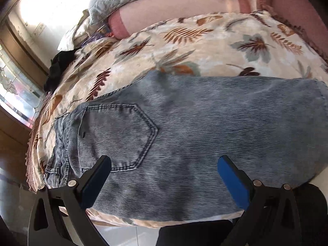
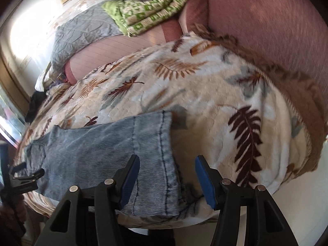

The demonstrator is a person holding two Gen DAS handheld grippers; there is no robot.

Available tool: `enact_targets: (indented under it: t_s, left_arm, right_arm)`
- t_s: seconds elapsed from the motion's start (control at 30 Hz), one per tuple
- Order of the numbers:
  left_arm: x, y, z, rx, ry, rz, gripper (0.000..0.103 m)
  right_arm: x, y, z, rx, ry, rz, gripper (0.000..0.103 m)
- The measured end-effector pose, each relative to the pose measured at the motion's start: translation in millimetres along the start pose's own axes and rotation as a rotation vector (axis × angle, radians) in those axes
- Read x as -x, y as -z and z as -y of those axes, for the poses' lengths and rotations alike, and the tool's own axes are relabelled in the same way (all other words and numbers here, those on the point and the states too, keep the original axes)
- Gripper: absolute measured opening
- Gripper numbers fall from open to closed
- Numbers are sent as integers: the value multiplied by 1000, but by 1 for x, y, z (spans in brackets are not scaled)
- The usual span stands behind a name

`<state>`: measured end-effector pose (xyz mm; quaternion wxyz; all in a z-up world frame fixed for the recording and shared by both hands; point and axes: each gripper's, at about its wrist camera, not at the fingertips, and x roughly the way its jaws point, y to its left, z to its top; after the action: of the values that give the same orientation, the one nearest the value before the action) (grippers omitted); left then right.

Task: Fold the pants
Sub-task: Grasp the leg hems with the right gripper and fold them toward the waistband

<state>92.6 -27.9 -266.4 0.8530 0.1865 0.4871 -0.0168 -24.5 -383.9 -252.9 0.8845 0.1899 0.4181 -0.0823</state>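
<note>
Both claws hang spread above the pants.
Left claw [image 1: 164, 164] by pocket [image 1: 116, 135]; right claw [image 2: 167, 164] over hem [image 2: 166, 143]; pants [image 1: 184, 133] flat on bed [image 1: 184, 41].

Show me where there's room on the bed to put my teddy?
Bare leaf blanket lies right of the jeans hem and behind them, up to the pink sheet. Crowded: the far end, with the gray quilt and green quilt.

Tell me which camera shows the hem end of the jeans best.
The right wrist view. There the hem of the jeans lies in full sight with its stitching, just ahead of the open right gripper. The left wrist view shows mainly the back pocket and waistband end; the hem sits blurred at its right edge.
</note>
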Motion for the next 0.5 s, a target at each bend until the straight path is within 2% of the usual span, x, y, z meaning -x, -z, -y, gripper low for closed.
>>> enact_targets:
  t_s: [0.2, 0.27, 0.33, 0.5]
  left_arm:
    - [-14, 1, -6, 5, -38, -27, 103]
    - [-18, 2, -6, 1, -43, -35, 103]
    - [-23, 3, -5, 0, -48, -50, 103]
    - [-27, 7, -2, 0, -39, -66, 103]
  right_arm:
    - [-39, -8, 26, -76, -179, -98, 62]
    - [-54, -11, 31, -85, -215, -133, 63]
    - [-62, -15, 37, -80, -301, -123, 69]
    - [-75, -20, 44, -82, -437, -132, 71]
